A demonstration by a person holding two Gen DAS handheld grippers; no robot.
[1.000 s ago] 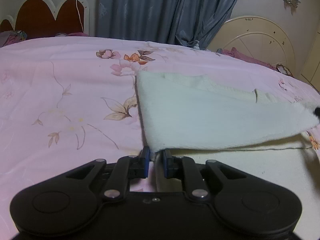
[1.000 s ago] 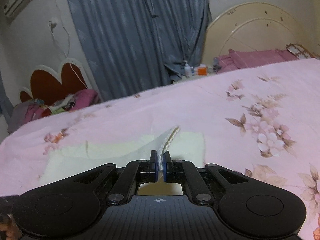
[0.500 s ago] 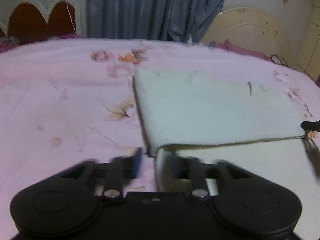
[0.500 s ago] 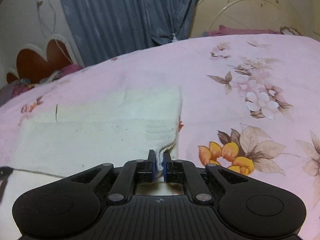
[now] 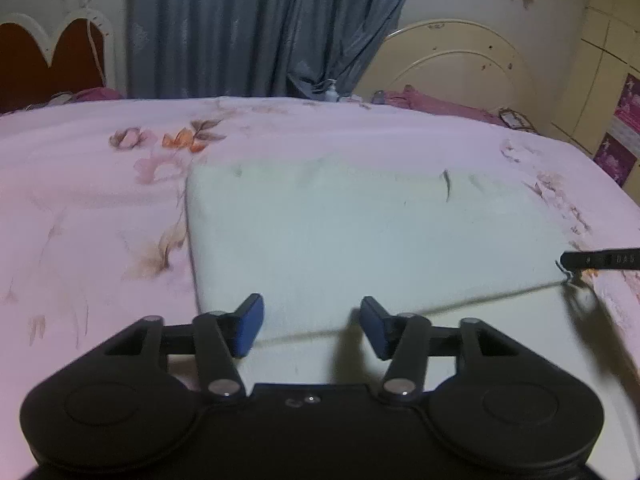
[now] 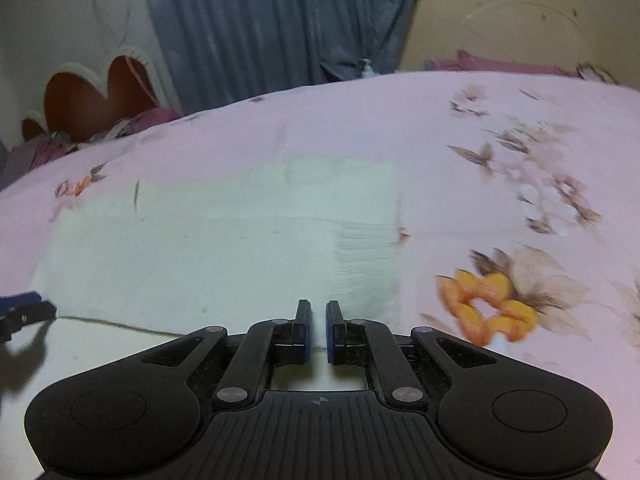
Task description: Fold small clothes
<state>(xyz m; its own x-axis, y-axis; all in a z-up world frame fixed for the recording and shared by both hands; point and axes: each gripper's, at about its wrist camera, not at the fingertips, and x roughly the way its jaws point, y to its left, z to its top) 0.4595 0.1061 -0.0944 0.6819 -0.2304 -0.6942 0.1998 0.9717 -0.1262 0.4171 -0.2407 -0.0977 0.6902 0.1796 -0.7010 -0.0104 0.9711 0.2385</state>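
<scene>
Left hand-held gripper [image 5: 312, 330] spread wide, empty, above folded edge of cream cloth [image 5: 360, 240]. Right hand-held gripper [image 6: 318, 330] parted by a narrow gap, gripping nothing, at same edge. Cloth lies flat, folded, mid-bed on pink floral sheet [image 6: 500, 140].

Garment [image 5: 360, 240]: pale cream, fuzzy fabric. Lies flat on the bedspread, folded over itself; the upper layer's edge runs across the lower layer. Ribbed section at its right edge.
</scene>
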